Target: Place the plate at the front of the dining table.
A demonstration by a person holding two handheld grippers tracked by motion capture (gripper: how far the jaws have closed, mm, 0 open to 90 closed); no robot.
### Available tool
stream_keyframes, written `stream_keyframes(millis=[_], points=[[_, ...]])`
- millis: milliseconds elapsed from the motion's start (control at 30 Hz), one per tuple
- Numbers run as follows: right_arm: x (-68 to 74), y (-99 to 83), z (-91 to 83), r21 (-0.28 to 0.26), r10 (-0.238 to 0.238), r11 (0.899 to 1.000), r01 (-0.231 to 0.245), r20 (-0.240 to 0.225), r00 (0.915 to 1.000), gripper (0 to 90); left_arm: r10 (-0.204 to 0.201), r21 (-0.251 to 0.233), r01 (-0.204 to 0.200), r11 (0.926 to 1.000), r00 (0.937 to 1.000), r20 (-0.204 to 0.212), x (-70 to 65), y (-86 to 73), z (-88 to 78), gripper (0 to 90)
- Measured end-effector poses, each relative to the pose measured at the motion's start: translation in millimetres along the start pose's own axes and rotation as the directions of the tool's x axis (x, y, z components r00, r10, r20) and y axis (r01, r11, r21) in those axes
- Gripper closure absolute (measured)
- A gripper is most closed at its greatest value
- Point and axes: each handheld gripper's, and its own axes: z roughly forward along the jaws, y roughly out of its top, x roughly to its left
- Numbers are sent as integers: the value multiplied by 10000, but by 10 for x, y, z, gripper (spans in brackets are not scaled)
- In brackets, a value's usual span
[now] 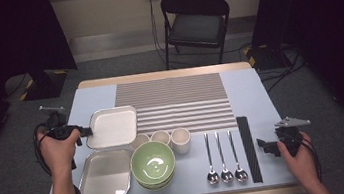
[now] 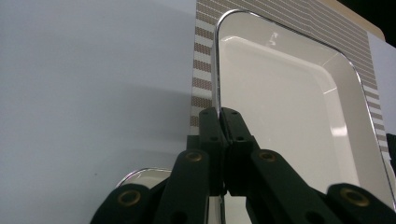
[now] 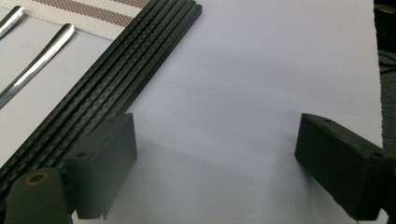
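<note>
— What do we have in our left claw (image 1: 85,132)?

— We are pinching the rim of a white square tray (image 1: 112,127). In the left gripper view the two black jaws are pressed together on the tray's shiny near edge (image 2: 216,70), one jaw inside the rim and one outside. The tray's basin spreads away beyond the jaw tips and to their right, over the striped mat (image 2: 201,46).

— And what sits near that claw?

— Just below it on the desk (image 1: 255,91) lies a second tray (image 1: 105,174), its corner showing under the jaws in the left gripper view. Farther off to the claw's right stand a green bowl (image 1: 153,163) and three small cups (image 1: 170,138) in a row.

— And our right claw (image 1: 263,145)?

— It is spread wide with nothing between the jaws; in the right gripper view they rest low over bare desk cloth. Just beside its left jaw lie the black chopsticks (image 3: 112,79), and beyond them the spoons (image 1: 221,156), side by side.

— How far is the tray from that claw?

— Well apart, across the desk, past the spoons, the cups and the bowl.
</note>
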Motion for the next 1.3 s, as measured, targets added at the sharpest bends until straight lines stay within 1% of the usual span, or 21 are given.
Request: stream_keyframes(millis=[67,100,167,233,300,333,400,500,533,600,800,833,867,900,1000,1033,1100,1133,1167,1200,1300], points=[[0,0,0,-1,-8,10000,8,6,10000,120,73,20,-72,10000,9999,-76,-14,12,5,888],[0,0,0,0,-3,10000,3,2,10000,119,113,9,-113,9999,9999,-21,-16,19,11,887],[0,0,1,-11,0,10000,0,11,10000,119,91,-88,-92,9999,9999,-108,-43,27,25,888],[0,0,1,-13,-7,10000,7,15,10000,119,190,-18,-190,9998,9998,-84,-57,37,40,887],[0,0,1,-13,-3,10000,3,13,10000,119,177,-83,-178,9998,9998,-67,-79,41,61,887],[0,0,1,-15,-6,10000,6,16,10000,119,271,-43,-271,9996,9996,-96,-80,44,64,887],[-2,0,2,-27,-29,10000,29,15,10000,119,252,-89,-254,9996,9995,-166,-103,47,87,887],[-2,0,2,-29,-25,10000,25,10,10000,119,396,46,-396,9992,9992,-95,-123,60,111,887],[0,0,1,-12,0,10000,0,6,10000,119,342,-23,-342,9994,9994,-89,-136,63,125,886],[-2,0,2,-25,-25,10000,25,15,10000,119,401,18,-401,9992,9991,-153,-162,76,139,886],[-3,0,2,-27,-22,10000,22,6,10000,119,503,-88,-504,9987,9987,-69,-226,102,170,885],[-3,0,2,-28,-23,10000,23,8,10000,119,524,-106,-525,9986,9986,-115,-238,107,176,885],[-2,0,2,-24,-21,10000,21,9,10000,119,574,-109,-575,9983,9983,-41,-242,110,184,884],[-3,0,1,-29,-24,10000,24,5,10000,119,520,-150,-522,9985,9986,-129,-254,111,192,883],[-3,0,2,-29,-32,10000,32,15,10000,119,578,-133,-579,9982,9983,-77,-284,116,209,884],[-3,0,2,-32,-32,10000,32,12,10000,119,594,-87,-594,9982,9982,23,-293,118,216,884],[-3,0,2,-29,-30,10000,31,12,10000,119,529,-75,-528,9986,9986,49,-328,124,239,885],[-2,0,2,-26,-26,10000,26,14,10000,119,579,-21,-579,9983,9983,87,-333,128,244,886],[-1,0,1,-14,-8,10000,8,12,10000,119,515,-78,-514,9986,9986,126,-350,131,259,886],[-2,0,2,-29,-23,10000,24,9,10000,119,588,-43,-588,9983,9983,35,-361,135,268,886],[-2,0,2,-23,-27,10000,27,16,10000,119,624,-45,-624,9980,9980,40,-402,143,289,884]])
